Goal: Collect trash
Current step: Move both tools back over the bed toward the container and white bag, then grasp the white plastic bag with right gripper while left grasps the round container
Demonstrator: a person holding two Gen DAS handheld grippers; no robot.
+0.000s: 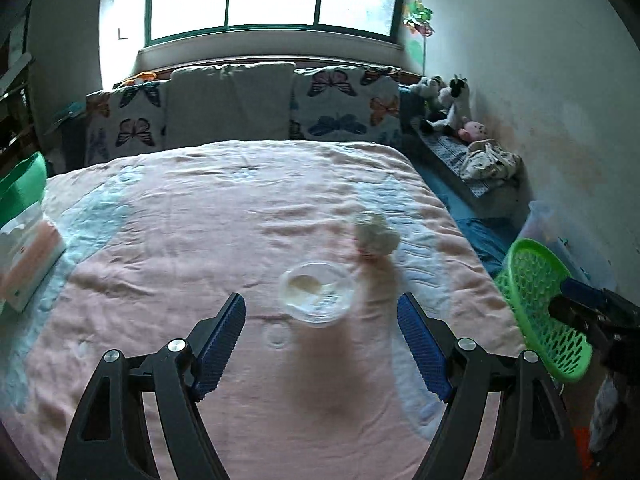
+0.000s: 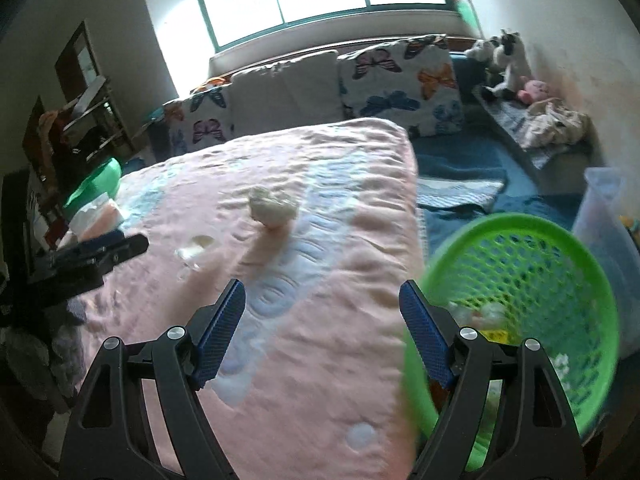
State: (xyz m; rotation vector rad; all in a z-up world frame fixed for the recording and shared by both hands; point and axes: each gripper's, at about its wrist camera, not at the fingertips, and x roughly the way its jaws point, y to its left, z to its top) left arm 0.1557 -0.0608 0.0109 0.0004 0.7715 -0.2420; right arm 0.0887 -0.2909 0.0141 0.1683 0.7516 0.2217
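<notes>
Bed (image 1: 240, 208) with pink quilt fills both views, serving as the spot where the trash lies loose. Green mesh basket (image 2: 532, 292) sits off the bed's right edge, at about 3 o'clock in the right wrist view, mouth tipped toward the camera, likely parked there as the bin; a few scraps already lie inside. Tissue pack (image 1: 28, 256) rests at the bed's left edge, 9 o'clock in the left view, not trash by the look of it.

Clear plastic cup (image 1: 316, 294) lies on the quilt at 12 o'clock, just ahead of the left gripper (image 1: 322, 316), between the finger lines, not touched. Crumpled paper wad (image 1: 376, 234) sits just beyond it, toward 1 o'clock.

Left gripper: jaws spread wide, holding nothing, apparently lined up for the cup. Right gripper (image 2: 322, 304): also spread, empty, hovering over the bed edge beside the basket; wad at its 11 o'clock, well apart.
</notes>
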